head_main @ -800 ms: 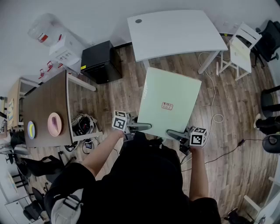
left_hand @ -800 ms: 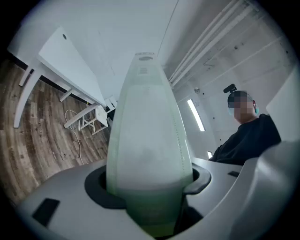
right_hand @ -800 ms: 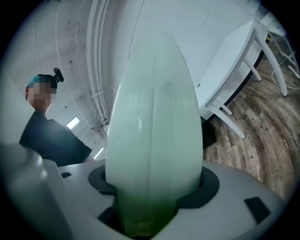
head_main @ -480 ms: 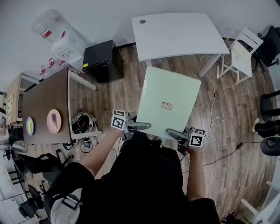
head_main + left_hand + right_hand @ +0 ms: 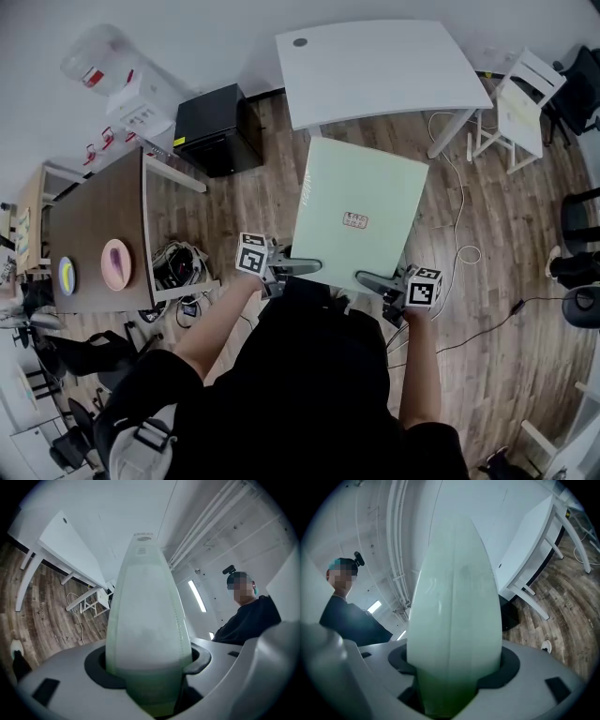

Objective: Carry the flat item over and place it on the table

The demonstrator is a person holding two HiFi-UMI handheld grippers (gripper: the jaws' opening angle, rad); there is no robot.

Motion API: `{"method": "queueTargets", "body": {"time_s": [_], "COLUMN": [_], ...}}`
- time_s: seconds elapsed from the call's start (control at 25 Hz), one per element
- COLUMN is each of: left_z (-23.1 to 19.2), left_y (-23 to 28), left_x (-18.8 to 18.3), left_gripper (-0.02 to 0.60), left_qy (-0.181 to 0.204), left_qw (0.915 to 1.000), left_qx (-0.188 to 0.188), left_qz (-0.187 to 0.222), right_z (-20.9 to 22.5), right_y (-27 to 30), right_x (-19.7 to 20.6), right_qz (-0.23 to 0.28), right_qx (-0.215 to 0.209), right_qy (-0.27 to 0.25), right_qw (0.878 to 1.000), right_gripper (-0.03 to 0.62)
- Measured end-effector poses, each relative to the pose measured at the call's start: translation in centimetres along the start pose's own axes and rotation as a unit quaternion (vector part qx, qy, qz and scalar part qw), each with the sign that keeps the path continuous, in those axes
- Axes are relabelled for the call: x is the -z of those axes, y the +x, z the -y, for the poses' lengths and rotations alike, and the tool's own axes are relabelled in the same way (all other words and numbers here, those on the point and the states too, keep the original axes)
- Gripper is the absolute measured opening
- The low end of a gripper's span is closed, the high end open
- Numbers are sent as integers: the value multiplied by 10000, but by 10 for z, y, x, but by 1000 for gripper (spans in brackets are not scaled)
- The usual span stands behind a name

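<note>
**Flat item (image 5: 361,220) clamped by its near edge, short of the table**

Both my tools are closed on this pale green panel. My left gripper (image 5: 305,269) bites the near edge toward the left corner and my right gripper (image 5: 370,280) toward the right, the panel filling each pair of jaws. It hangs level above the wood floor (image 5: 253,202), with its far edge near the white table (image 5: 375,70). It looks thin, rigid and probably light, but smooth. Held from one edge, it may lever down or slip, so two well-spread grips near the corners suit it.
</note>
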State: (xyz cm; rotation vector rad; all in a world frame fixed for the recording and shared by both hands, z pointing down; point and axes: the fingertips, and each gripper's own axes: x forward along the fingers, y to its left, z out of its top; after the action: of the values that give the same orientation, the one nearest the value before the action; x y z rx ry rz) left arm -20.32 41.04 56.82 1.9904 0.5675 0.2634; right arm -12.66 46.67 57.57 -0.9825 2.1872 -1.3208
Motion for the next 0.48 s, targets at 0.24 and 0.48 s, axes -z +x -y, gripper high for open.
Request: {"method": "queueTargets", "body": {"time_s": [0.24, 0.48], "left_z": [-30, -67], "left_y": [16, 29], "left_x": [-35, -97], "left_gripper": [289, 288], "left_qy": [-148, -203], "left_qw": [9998, 9993], "left_qx": [138, 292], "left_qz": [-63, -97], "right_z": [28, 61], "right_y": [-2, 6], "right_x": [-36, -97], "right_qz": [66, 123], "right_qx": [190, 376], "right_qy": [128, 172], "right_qw": [9997, 9991], "right_gripper": [334, 333]}}
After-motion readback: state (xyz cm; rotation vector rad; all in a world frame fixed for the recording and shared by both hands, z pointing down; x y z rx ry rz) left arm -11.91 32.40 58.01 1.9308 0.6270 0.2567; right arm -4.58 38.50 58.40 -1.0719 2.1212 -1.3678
